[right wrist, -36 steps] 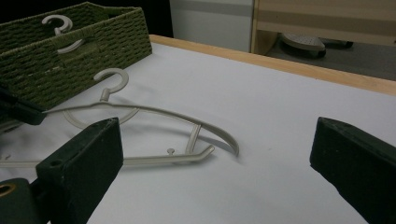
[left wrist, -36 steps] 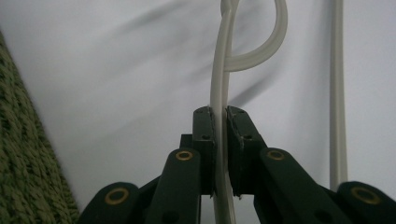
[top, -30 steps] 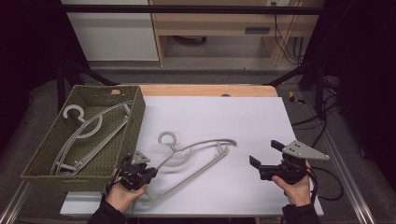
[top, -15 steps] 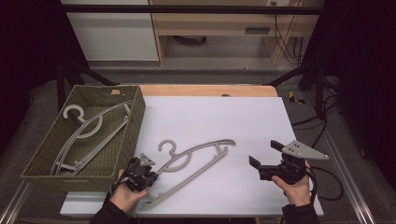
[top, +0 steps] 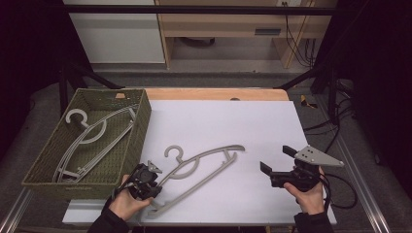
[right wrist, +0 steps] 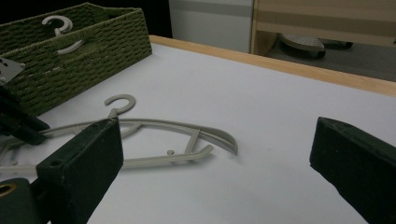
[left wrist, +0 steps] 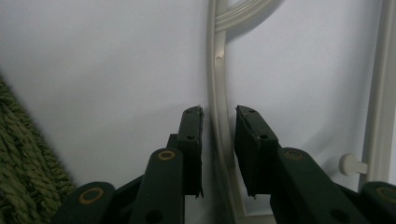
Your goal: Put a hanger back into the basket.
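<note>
A grey plastic hanger [top: 204, 162] lies flat on the white table top, hook toward the basket. At its near left end my left gripper [top: 154, 185] points down over one thin arm of the hanger [left wrist: 218, 70]. In the left gripper view my left gripper [left wrist: 218, 121] straddles that arm; its jaws have just been opening, and a narrow gap shows on each side of the bar. At the front right my right gripper [top: 277, 159] is held open, nothing between its fingers. The right gripper view looks between the wide jaws of my right gripper [right wrist: 217, 135] at the hanger [right wrist: 154, 123].
A green woven basket [top: 141, 121] stands at the left of the table with more grey hangers [top: 92, 136] inside; its wall [left wrist: 23, 158] is close beside my left gripper. A wooden strip [top: 218, 93] edges the far side of the table.
The hanger has shifted slightly toward the front edge and settled flat on the table. The left jaws have parted off its arm. The right gripper has kept still.
</note>
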A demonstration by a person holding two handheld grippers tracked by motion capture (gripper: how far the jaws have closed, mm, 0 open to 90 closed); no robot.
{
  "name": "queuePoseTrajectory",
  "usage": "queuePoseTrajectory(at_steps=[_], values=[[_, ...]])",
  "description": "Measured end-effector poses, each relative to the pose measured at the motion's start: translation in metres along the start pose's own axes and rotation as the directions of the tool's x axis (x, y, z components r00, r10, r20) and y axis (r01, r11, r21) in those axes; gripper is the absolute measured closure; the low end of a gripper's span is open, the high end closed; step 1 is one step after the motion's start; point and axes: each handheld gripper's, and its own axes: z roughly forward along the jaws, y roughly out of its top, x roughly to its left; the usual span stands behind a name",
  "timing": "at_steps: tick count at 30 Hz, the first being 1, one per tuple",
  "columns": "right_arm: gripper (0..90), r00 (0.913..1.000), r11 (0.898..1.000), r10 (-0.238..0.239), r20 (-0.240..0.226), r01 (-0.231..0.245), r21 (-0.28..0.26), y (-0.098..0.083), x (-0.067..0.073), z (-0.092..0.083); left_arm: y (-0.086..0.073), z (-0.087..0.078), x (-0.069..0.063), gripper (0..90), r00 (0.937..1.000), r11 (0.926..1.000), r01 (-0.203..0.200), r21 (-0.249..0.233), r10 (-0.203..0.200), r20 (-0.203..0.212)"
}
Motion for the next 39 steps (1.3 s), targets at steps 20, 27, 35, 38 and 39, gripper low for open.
queuePoseTrajectory(at_steps=[20,27,35,38,39], values=[[2.9,1.0000,1.000,0.003,-0.003,-0.003,-0.001,0.000,0.000,0.000,-0.005,-0.008,-0.008,82.6,0.9993,0.9936,0.031,-0.108,-0.033,-0.017],[2.9,1.0000,1.000,0.003,-0.002,-0.003,-0.002,0.000,-0.001,-0.001,-0.003,-0.033,-0.013,82.7,0.9998,0.9735,0.019,-0.228,-0.016,0.012],[2.9,1.0000,1.000,0.005,0.004,-0.005,-0.010,0.001,-0.001,-0.003,0.002,-0.066,-0.006,82.6,0.9985,0.9531,0.005,-0.303,-0.021,-0.050],[2.9,1.0000,1.000,0.004,0.004,-0.004,-0.009,0.001,-0.002,-0.003,0.004,-0.083,-0.003,82.6,0.9971,0.9379,0.009,-0.347,-0.034,-0.068],[3.0,1.0000,1.000,0.006,0.006,-0.006,-0.009,0.001,-0.002,-0.003,0.005,-0.089,0.000,82.6,0.9968,0.9369,-0.002,-0.350,-0.026,-0.075]])
